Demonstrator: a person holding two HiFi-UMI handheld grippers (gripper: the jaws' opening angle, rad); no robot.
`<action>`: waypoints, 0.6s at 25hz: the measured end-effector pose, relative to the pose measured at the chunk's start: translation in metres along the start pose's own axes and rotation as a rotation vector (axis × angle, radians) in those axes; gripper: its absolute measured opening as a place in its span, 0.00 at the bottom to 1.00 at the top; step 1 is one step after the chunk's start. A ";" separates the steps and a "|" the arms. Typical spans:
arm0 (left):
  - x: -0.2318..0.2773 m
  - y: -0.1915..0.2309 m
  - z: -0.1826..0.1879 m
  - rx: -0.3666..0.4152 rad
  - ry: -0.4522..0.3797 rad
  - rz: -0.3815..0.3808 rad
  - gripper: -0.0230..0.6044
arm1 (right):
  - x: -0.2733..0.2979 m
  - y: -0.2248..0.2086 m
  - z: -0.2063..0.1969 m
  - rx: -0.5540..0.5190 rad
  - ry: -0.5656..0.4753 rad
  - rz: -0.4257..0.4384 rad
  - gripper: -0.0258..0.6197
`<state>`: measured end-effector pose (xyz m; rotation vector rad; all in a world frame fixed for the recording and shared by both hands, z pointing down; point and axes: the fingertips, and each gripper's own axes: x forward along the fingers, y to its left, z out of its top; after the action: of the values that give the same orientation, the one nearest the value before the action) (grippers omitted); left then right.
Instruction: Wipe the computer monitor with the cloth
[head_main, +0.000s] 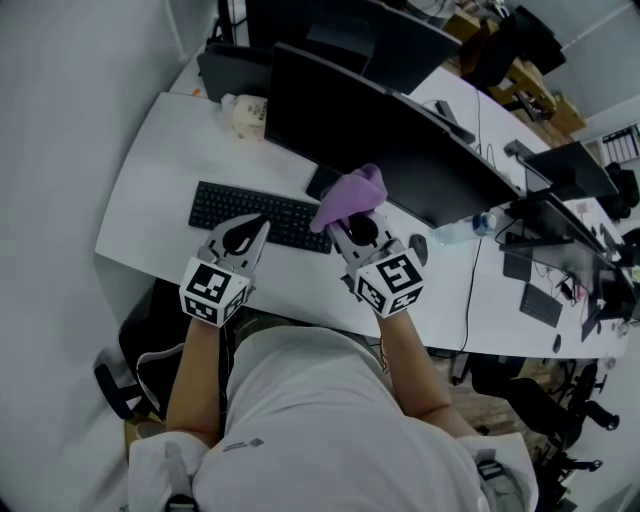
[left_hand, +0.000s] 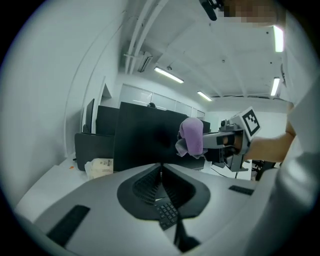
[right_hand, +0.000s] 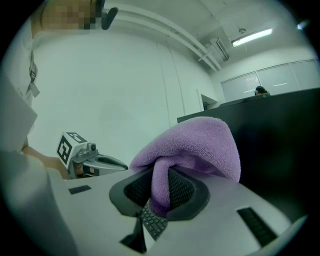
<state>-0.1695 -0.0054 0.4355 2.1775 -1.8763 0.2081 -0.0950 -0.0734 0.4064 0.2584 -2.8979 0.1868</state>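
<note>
From the person's head, one camera looks steeply down on the white tabletop (head_main: 150, 170). Cameras riding the left claw (head_main: 258, 228) and right claw (head_main: 345, 225) sit close behind their jaws, facing the wide black monitor (head_main: 380, 140); each also catches the other claw.

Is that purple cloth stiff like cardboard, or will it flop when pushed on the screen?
Probably floppy: the cloth droops over the right gripper, folded where the jaws pinch it. Its fuzzy pile suggests it's light and grips rather than slides.

No legible text or labels.
</note>
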 end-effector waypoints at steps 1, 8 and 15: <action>0.001 -0.004 0.000 0.003 0.002 -0.003 0.04 | -0.007 -0.001 -0.004 0.002 0.004 -0.006 0.14; 0.007 -0.032 0.001 0.013 0.006 -0.031 0.04 | -0.048 -0.009 -0.024 -0.026 0.034 -0.049 0.14; 0.010 -0.055 -0.001 0.019 0.009 -0.062 0.04 | -0.072 -0.014 -0.039 -0.047 0.058 -0.082 0.14</action>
<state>-0.1135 -0.0075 0.4336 2.2396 -1.8065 0.2237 -0.0146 -0.0700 0.4284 0.3566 -2.8237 0.1103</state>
